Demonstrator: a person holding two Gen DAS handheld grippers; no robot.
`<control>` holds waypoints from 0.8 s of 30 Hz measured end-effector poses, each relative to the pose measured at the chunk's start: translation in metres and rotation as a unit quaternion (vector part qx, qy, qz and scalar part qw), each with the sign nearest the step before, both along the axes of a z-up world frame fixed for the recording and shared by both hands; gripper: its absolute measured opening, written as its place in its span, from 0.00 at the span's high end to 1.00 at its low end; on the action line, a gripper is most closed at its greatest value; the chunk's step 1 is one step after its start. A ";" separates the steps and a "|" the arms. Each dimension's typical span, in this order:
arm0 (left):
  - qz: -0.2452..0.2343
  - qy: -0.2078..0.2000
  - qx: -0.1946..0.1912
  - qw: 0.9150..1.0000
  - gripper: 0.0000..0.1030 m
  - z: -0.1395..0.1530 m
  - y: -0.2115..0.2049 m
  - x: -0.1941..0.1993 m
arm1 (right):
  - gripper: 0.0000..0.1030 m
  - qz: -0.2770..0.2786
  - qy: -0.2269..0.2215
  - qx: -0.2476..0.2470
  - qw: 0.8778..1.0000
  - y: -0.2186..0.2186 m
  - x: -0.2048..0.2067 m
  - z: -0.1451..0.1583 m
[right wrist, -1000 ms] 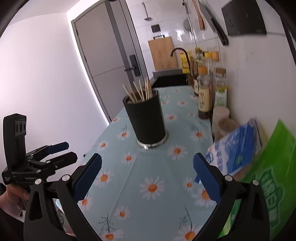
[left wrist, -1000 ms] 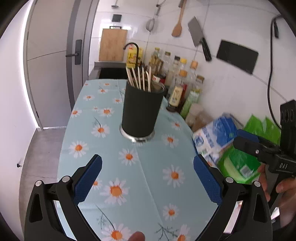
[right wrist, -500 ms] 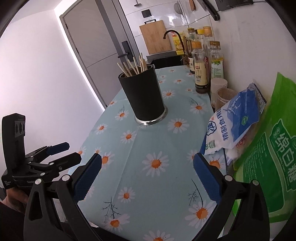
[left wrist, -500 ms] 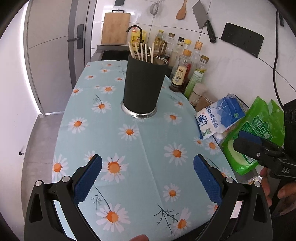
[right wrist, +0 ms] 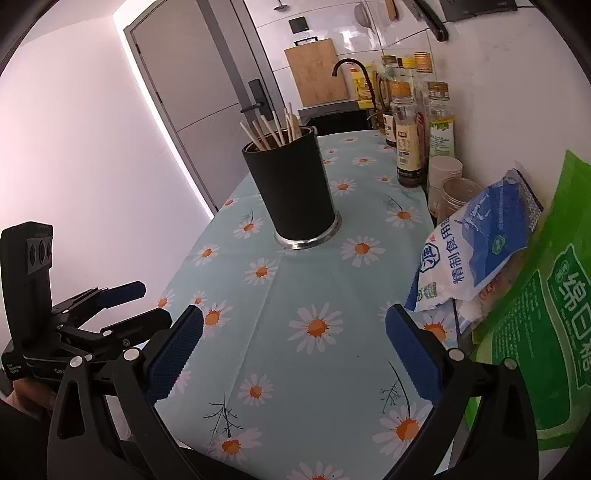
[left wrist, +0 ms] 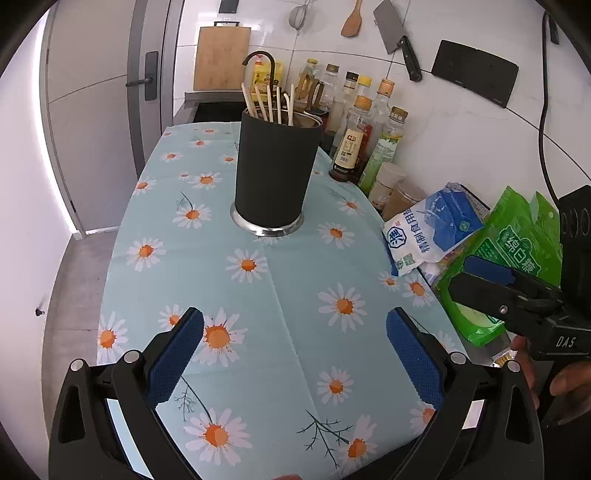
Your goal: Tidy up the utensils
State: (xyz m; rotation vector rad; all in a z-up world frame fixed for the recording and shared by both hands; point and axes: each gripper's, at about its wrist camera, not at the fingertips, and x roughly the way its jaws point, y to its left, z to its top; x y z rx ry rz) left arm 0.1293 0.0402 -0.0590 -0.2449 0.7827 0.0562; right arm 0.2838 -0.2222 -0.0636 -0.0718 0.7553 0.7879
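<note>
Narrow kitchen, tabletop (left wrist: pixel 280 295) under a daisy-print cloth, tiled wall on the right. One black holder (left wrist: pixel 275 173) stands upright mid-tabletop on a steel base, well ahead of both grippers. Chopsticks (left wrist: pixel 267 105) stick out of it: I count six ends in the left view, possibly more hidden inside. No loose utensils on the cloth, so the sorting looks done or nearly so.

Left hand-held gripper (left wrist: pixel 293 354): jaws wide apart, nothing between them, hovering over the near edge. Right hand-held gripper (right wrist: pixel 293 354): same, spread and empty.

Risks, as I judge them:
- Holder is tall and narrow; a sideways knock from a finger could tip it and spill the sticks.
- Cloth can slide; dragging it shifts the holder.
- Right side is crowded: one blue-white bag (left wrist: pixel 430 230), one green bag (left wrist: pixel 517 254), about seven bottles (left wrist: pixel 364 136), two jars (left wrist: pixel 397 190). A wide swing of the right gripper clips them.

On the wall: one cleaver (left wrist: pixel 397 38), one wooden spatula (left wrist: pixel 351 20), one cutting board (left wrist: pixel 221 57).
</note>
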 end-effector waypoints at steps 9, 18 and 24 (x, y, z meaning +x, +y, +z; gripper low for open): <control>0.002 -0.004 -0.003 1.000 0.07 0.000 0.000 -0.001 | 0.05 0.005 0.008 -0.004 1.000 0.004 0.003 -0.004; 0.002 -0.004 -0.002 1.000 0.07 0.000 0.000 0.000 | 0.05 0.005 0.011 -0.005 1.000 0.006 0.004 -0.007; 0.002 -0.001 -0.002 1.000 0.07 -0.001 0.000 0.002 | 0.05 0.005 0.014 -0.005 1.000 0.006 0.005 -0.008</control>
